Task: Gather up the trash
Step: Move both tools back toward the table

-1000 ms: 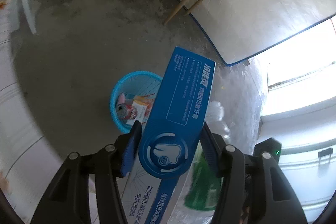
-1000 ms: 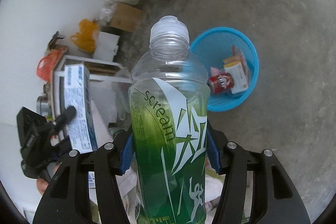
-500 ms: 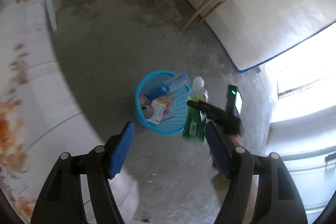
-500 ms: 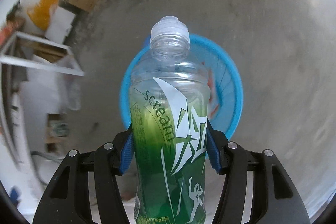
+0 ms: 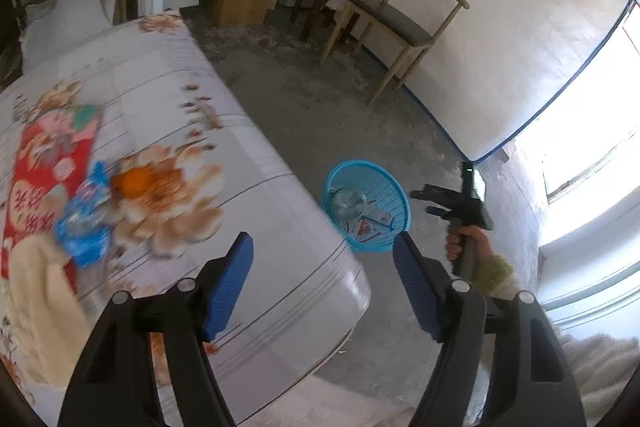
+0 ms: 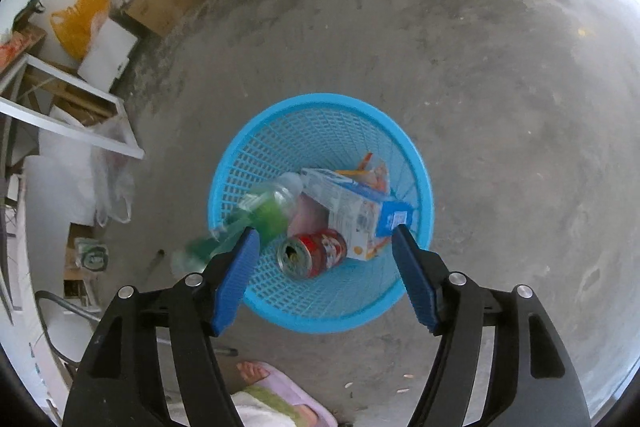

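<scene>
step: bottle [image 6: 256, 215] drop, blurred, at the bin [image 6: 320, 107] rim, lower centre
right claw [image 6: 324, 267]: just opened, empty
left claw [image 5: 324, 287]: just opened, empty
next: wrappers [image 5: 84, 223] on bed [image 5: 240, 187], left of frame

Very little can be read. On the red printed cloth [image 5: 48, 171] lying at the left edge of the left wrist view, large white Chinese characters stand in a column, too blurred to make out. In the right wrist view, near the middle of the frame, the white and blue cardboard carton [image 6: 352, 211] shows a small blue label with tiny print, and the red drink can [image 6: 314, 253] just below it carries a pattern, neither of them legible.
</scene>
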